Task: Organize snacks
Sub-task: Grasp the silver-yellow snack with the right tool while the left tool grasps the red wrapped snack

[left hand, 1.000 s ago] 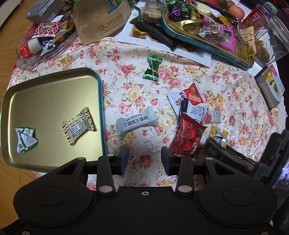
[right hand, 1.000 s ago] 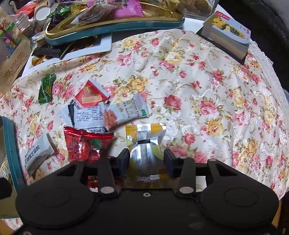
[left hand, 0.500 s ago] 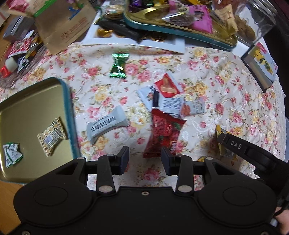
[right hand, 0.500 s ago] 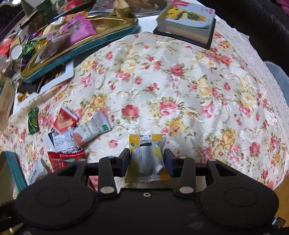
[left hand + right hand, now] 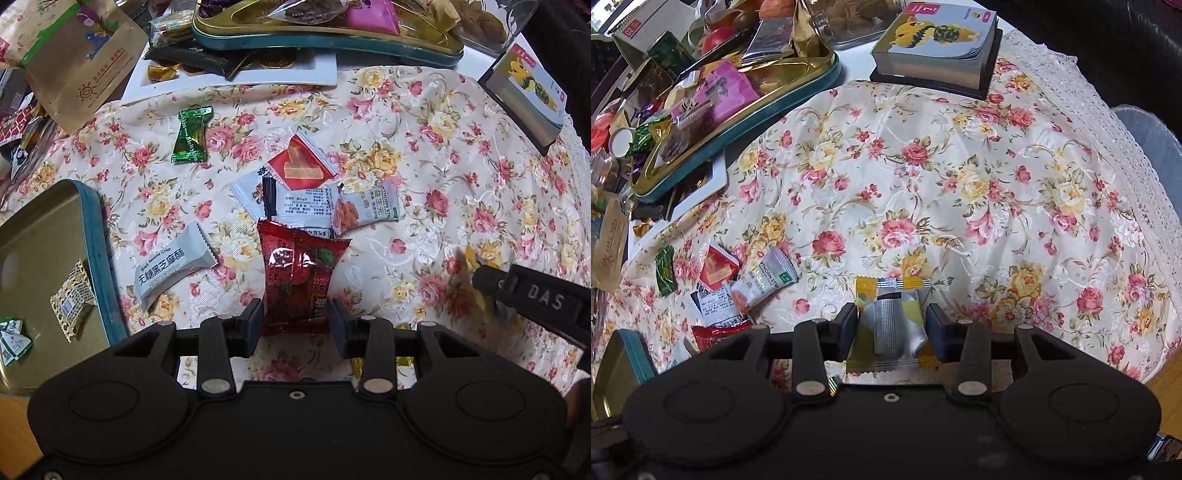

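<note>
The grey snack packet (image 5: 173, 268) reads "Black Sesame Crisp".

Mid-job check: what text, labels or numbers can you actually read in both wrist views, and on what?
"Black Sesame Crisp": grey packet beside the gold tray.
"DAS": right gripper, seen from the left wrist view.
"02": white box, far left.
"7": pad with the cartoon cover.
Barcode packet print: too small.
Red packet lettering: crumpled, unreadable.
</note>
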A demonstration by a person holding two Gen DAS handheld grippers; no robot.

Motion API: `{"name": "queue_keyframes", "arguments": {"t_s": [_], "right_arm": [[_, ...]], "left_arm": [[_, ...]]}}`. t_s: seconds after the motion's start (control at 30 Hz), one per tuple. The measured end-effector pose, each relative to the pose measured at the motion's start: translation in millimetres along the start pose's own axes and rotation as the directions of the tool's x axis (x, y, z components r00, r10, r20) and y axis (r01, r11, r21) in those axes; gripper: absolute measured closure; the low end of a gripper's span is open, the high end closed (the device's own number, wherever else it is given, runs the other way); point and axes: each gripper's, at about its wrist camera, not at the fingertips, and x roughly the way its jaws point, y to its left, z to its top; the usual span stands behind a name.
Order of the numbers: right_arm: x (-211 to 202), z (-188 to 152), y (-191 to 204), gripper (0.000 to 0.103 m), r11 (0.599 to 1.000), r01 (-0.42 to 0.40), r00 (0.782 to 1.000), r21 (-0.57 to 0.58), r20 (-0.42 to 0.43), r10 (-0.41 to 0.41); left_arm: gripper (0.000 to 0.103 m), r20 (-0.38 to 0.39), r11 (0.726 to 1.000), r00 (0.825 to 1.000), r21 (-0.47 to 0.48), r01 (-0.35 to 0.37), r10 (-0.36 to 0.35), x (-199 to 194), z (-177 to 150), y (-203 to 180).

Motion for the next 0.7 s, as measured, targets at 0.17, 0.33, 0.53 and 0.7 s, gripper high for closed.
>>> {"name": "queue_keyframes", "arguments": {"t_s": [0.17, 0.33, 0.53, 0.7], "right_arm": [[-6, 1, -3, 0.060, 1.000, -0.023, 1.000, 0.013, 0.000, 0.023], [-10, 3, -10, 0.060, 0.999, -0.038, 0.999, 0.034, -0.002, 0.038], [-13, 5, -13, 0.060, 0.997, -0.050, 0.999, 0.052, -0.007, 0.050], [-15, 5, -13, 0.060, 0.997, -0.058, 0.998, 0.054, -0.009, 0.059]], "left_arm": [[0.055, 0.009, 1.000, 1.000, -0.006, -0.010, 0.010, 4, 5, -6], [0.055, -0.001, 1.000, 1.000, -0.012, -0.026, 0.026, 12, 7, -10], [0.055, 0.016, 0.997, 0.997, 0.006, -0.071, 0.071, 16, 7, -16], [0.055, 0.020, 0.998, 0.998, -0.017, -0.057, 0.057, 13, 8, -15]]}}
